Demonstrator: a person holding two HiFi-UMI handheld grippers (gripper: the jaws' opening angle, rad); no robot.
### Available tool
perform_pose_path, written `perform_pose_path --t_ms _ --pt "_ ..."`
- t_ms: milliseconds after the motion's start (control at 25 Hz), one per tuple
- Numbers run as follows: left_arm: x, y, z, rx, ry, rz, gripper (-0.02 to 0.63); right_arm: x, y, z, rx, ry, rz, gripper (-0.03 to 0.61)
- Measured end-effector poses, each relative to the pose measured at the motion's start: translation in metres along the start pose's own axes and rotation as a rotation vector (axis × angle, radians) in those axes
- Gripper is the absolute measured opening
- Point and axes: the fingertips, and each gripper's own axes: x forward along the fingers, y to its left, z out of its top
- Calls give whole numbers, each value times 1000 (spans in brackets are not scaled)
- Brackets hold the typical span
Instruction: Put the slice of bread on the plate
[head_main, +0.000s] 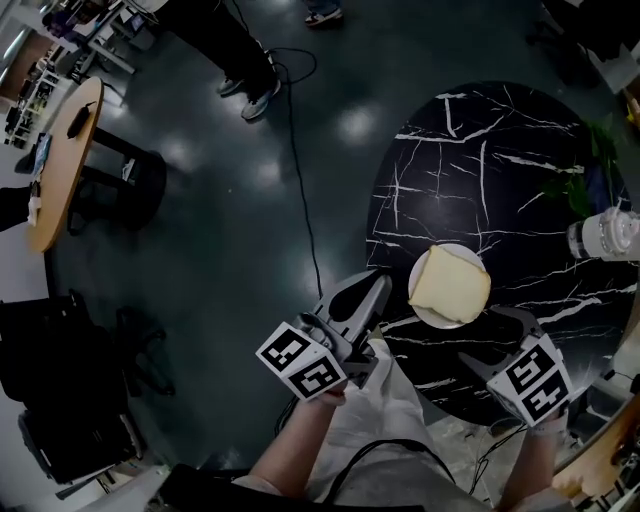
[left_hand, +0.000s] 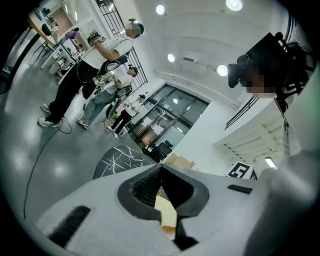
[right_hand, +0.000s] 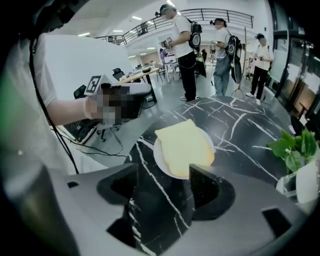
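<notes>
A pale yellow slice of bread (head_main: 452, 283) lies flat on a small white plate (head_main: 428, 316), near the front edge of the round black marble table (head_main: 480, 150). My left gripper (head_main: 380, 285) hangs off the table's left edge, just left of the plate. Its jaw tips meet, so it is shut. A pale yellow patch (left_hand: 167, 215) shows through the gap behind the tips. My right gripper (head_main: 497, 340) sits low, just in front of the plate. In the right gripper view it (right_hand: 165, 186) stands open and empty, short of the bread (right_hand: 184, 146) and the plate (right_hand: 159, 161).
A green plant (head_main: 578, 185) and a white pot (head_main: 610, 235) stand on the table's right side. A black cable (head_main: 300, 200) runs across the dark floor. A wooden table (head_main: 62, 160) and black bags (head_main: 50, 370) are at the left. People stand beyond the table (right_hand: 187, 45).
</notes>
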Motion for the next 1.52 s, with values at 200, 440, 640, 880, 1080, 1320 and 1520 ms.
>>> perform_pose_path --t_ms 200,440,640,880,1080,1320,1520 --pt "4 -34 1 5 43 -74 8 -19 23 1 36 -21 61 305" --pt "5 -78 8 47 80 -161 8 -52 39 10 69 -101 37 304" --pt "5 -109 28 91 77 -212 8 -79 51 18 88 -182 7 243" --pt "4 -127 46 121 63 -231 8 -111 57 40 118 -358 -20 66" --pt "3 -139 53 137 52 -243 8 -124 66 41 113 -411 -23 32" --pt "-3 -144 58 158 46 -238 8 -129 75 42 121 -466 -3 20" --pt "1 -149 63 177 42 -253 8 -135 75 46 113 -511 -33 11"
